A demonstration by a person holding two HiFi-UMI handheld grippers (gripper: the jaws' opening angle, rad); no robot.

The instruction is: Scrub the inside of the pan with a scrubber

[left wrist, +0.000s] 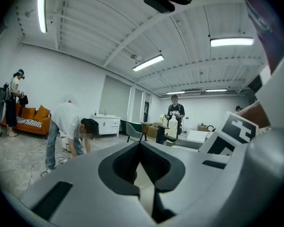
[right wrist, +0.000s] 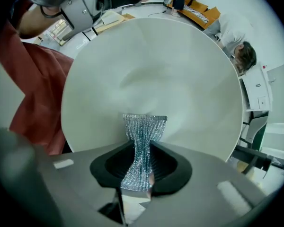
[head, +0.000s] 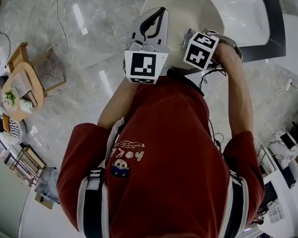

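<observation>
Right gripper view: right gripper (right wrist: 141,146) clamps the steel scrubber (right wrist: 144,126), poised inside the pan (right wrist: 180,74). The left gripper (left wrist: 140,145) apparently grips the rim. Next, press and rub.

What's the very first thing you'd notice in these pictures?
The sparkly silver scrubber, pinched in the right gripper, faces the inside of the big round white pan. In the head view, two black-and-white marker cubes stand out just above the person's red shirt.
</observation>
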